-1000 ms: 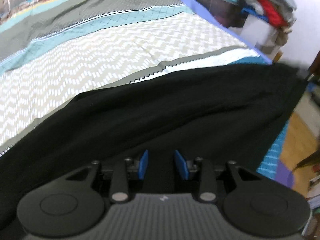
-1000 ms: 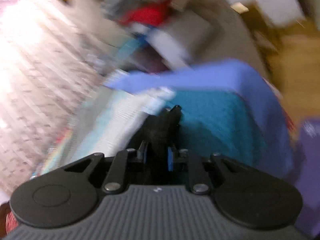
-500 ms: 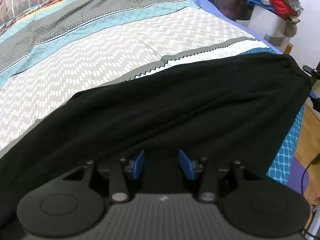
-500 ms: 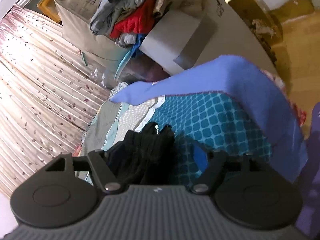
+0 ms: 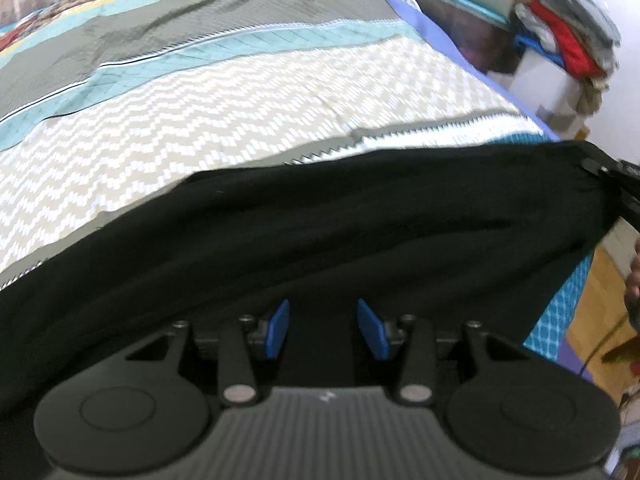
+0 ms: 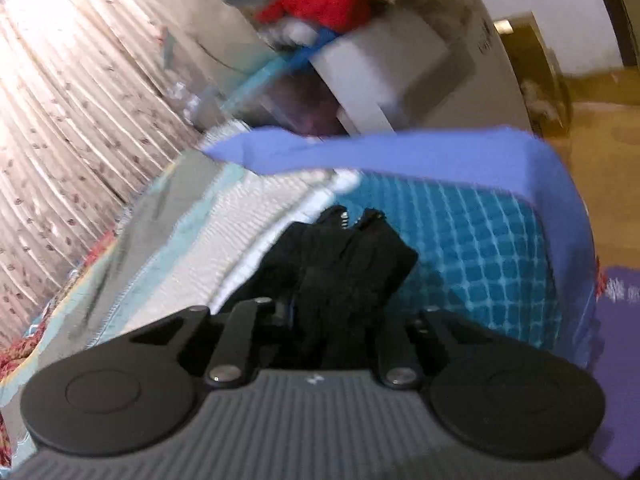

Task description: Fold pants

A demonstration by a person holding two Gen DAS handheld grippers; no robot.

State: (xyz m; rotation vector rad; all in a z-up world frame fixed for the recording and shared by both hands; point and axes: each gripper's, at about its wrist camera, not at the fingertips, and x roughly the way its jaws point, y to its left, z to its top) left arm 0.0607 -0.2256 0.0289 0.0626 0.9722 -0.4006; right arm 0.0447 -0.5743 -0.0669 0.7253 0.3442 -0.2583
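Black pants (image 5: 320, 224) lie stretched across the near edge of a bed with a patterned cover (image 5: 224, 96). My left gripper (image 5: 323, 330) is open, its blue pads (image 5: 278, 330) spread, with the black cloth between and just beyond them. In the right wrist view a bunched end of the pants (image 6: 352, 256) sits between the spread fingers of my right gripper (image 6: 340, 320), which is open; the cloth hides the pads. The right gripper also shows at the far right of the left wrist view (image 5: 618, 184), at the pants' end.
A pile of clothes (image 5: 568, 40) sits on boxes (image 6: 392, 72) past the bed's far corner. A blue sheet edge (image 6: 400, 152) wraps the bed corner. Wooden floor (image 6: 600, 132) and a purple mat (image 6: 620, 320) lie to the right. Curtains (image 6: 72, 92) hang at left.
My right gripper opened from shut on the pants' end, which stays bunched between its fingers. My left gripper's pads spread slightly wider. Both views shifted a little.
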